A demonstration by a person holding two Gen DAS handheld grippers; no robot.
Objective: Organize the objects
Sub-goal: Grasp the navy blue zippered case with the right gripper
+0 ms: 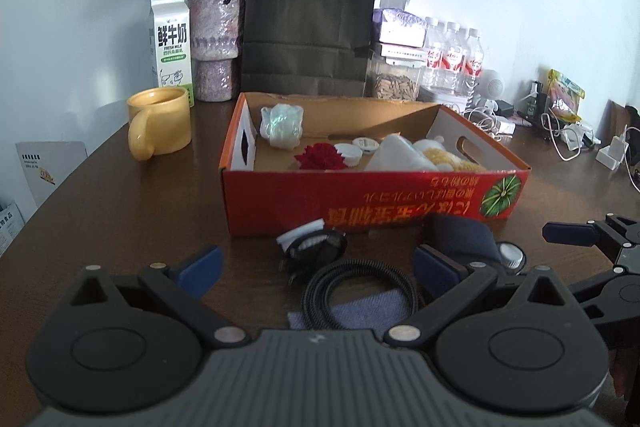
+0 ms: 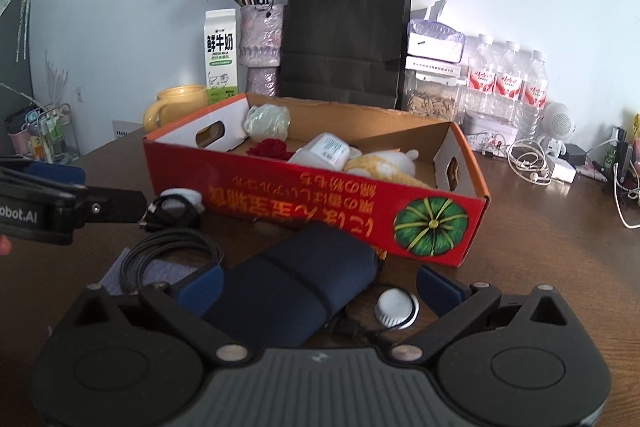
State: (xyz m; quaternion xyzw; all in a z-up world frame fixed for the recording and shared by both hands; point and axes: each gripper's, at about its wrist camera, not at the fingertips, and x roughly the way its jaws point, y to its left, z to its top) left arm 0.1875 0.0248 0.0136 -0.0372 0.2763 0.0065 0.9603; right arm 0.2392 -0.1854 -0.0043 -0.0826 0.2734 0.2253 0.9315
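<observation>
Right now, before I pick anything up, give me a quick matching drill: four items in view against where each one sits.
Items:
1. red knitted flower
2. coiled black cable
3. yellow mug
4. navy pouch

Places:
A. on the table to the left of the box
B. inside the red box
C. on the table between the right gripper's open fingers
D. partly on a blue-grey cloth, ahead of the left gripper

Pairs: 1-B, 2-D, 3-A, 4-C
</observation>
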